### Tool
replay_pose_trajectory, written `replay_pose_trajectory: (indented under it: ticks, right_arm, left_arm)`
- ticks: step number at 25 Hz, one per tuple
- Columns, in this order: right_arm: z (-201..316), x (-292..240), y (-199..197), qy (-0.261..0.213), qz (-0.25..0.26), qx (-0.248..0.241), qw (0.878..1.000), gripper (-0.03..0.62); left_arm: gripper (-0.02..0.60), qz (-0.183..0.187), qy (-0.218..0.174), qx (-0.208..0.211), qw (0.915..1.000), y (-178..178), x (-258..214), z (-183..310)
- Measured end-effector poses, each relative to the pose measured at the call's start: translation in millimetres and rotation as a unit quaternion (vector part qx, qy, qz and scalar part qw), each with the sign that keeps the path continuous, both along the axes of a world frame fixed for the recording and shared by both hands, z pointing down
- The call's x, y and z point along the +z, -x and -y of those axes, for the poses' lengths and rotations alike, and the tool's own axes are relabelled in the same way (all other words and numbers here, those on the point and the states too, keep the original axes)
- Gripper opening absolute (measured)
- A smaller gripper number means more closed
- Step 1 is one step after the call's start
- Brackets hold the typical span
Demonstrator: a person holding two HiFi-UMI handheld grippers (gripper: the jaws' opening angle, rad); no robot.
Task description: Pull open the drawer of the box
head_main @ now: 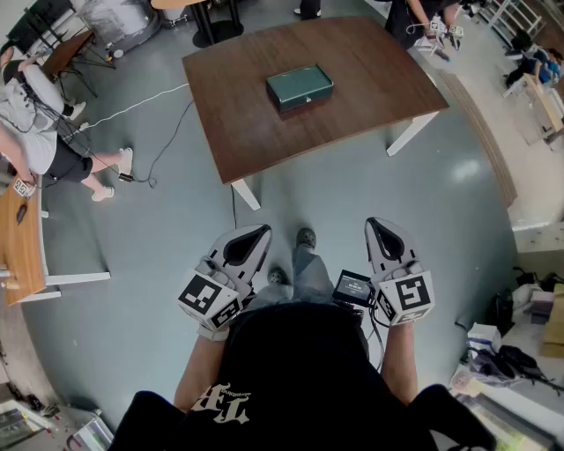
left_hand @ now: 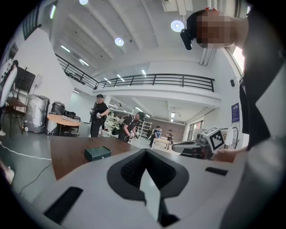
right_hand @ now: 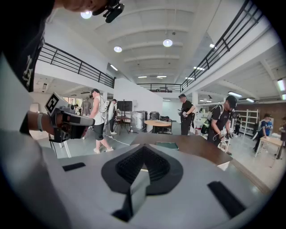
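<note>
A dark green flat box (head_main: 300,88) lies near the middle of a brown table (head_main: 370,62), its drawer closed as far as I can see. I stand well back from the table on the grey floor. My left gripper (head_main: 258,232) and right gripper (head_main: 374,224) are held low, close to my body, far short of the box. Both are shut with nothing between the jaws. The left gripper view shows the box (left_hand: 98,153) small and distant beyond the left gripper (left_hand: 145,153). In the right gripper view the box (right_hand: 166,145) lies past the right gripper (right_hand: 144,148).
A person (head_main: 35,114) stands by a wooden desk (head_main: 22,238) at the left. A white cable (head_main: 141,106) runs across the floor toward the table. Other people (head_main: 423,18) work beyond the table's far right corner. Bags and boxes (head_main: 520,343) crowd the lower right.
</note>
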State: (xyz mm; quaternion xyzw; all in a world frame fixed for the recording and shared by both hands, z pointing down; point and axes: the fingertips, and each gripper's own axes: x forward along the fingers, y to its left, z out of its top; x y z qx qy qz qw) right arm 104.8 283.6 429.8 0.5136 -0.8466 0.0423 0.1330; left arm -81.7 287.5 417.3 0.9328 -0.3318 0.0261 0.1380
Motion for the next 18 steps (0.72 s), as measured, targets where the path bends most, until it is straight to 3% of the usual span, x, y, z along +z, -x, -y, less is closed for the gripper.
replay_pose_trajectory:
  ticks: [12, 18]
  right_arm:
    - [31, 8, -15, 0.008, 0.037, -0.019, 0.999, -0.012]
    - [59, 17, -21, 0.021, 0.041, -0.02, 0.999, -0.012]
  left_arm:
    - [0.006, 0.013, -0.004, 0.024, 0.9996, -55, 0, 28]
    - [0.006, 0.012, 0.014, 0.032, 0.9993, -72, 9, 60]
